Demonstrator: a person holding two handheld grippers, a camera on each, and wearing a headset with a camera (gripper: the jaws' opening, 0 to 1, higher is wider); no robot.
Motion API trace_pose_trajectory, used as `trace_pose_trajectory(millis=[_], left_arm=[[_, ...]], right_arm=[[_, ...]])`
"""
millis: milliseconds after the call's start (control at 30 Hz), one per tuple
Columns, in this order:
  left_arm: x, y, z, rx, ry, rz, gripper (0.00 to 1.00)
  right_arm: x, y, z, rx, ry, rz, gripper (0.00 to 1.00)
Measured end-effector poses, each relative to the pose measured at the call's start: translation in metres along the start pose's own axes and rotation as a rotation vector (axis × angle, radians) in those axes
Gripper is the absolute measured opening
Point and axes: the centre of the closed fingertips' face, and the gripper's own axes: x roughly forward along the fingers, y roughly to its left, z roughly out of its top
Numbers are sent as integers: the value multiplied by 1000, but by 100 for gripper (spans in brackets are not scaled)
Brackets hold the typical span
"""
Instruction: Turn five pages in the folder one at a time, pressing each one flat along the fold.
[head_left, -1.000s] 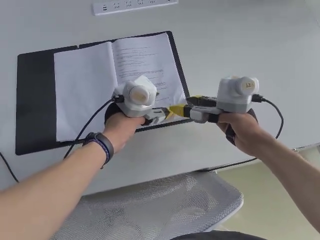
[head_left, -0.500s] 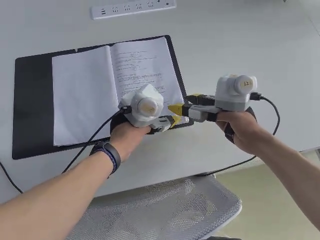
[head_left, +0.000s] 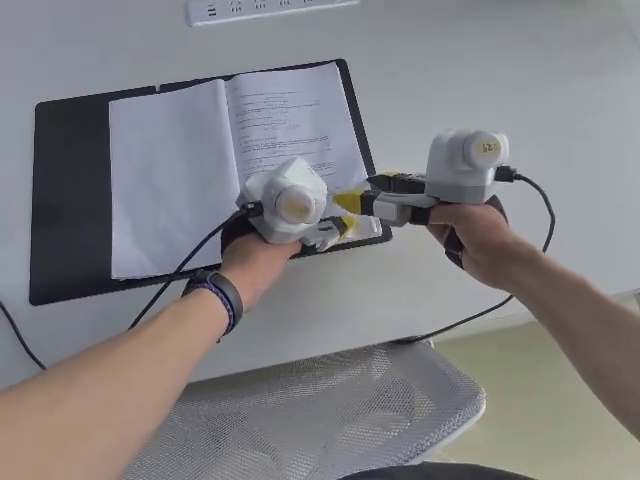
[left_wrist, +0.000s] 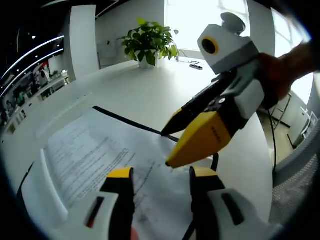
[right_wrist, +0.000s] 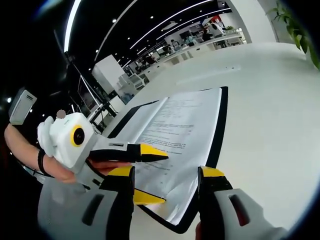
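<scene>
Left gripper (left_wrist: 161, 172): jaws spread at the page's (head_left: 300, 120) lower right corner.
Right gripper (right_wrist: 167, 171): spread too, beside it.
My aim: I'd nip one page only, lift slowly.

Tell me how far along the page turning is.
The folder lies open, a blank sheet flat on the left; turned count can't be told. In hand: left tool and right tool, both open, meet at the printed page, lower right corner, not yet lifted. Left: lifting, turning, pressing.
</scene>
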Motion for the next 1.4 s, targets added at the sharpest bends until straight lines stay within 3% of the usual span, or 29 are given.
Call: trace_pose_trajectory(millis=[200, 433, 633, 833, 1067, 1400], left_arm=[[1, 0, -1, 0, -3, 2, 43], [0, 0, 0, -2, -7, 0, 44], [0, 0, 0, -7, -6, -1, 44], [0, 0, 0, -13, -3, -3, 43], [-2, -1, 1, -28, 2, -12, 44], [-9, -3, 2, -62, 14, -33, 56]], right_arm=[[3, -3, -3, 4, 18, 5, 49], [3, -3, -1, 62, -6, 24, 47], [-1, -14, 5, 207, -65, 28, 31], [-3, -22, 2, 275, -76, 10, 14], [-4, -22, -1, 289, -68, -9, 2], [-4, -20, 0, 289, -67, -10, 0]])
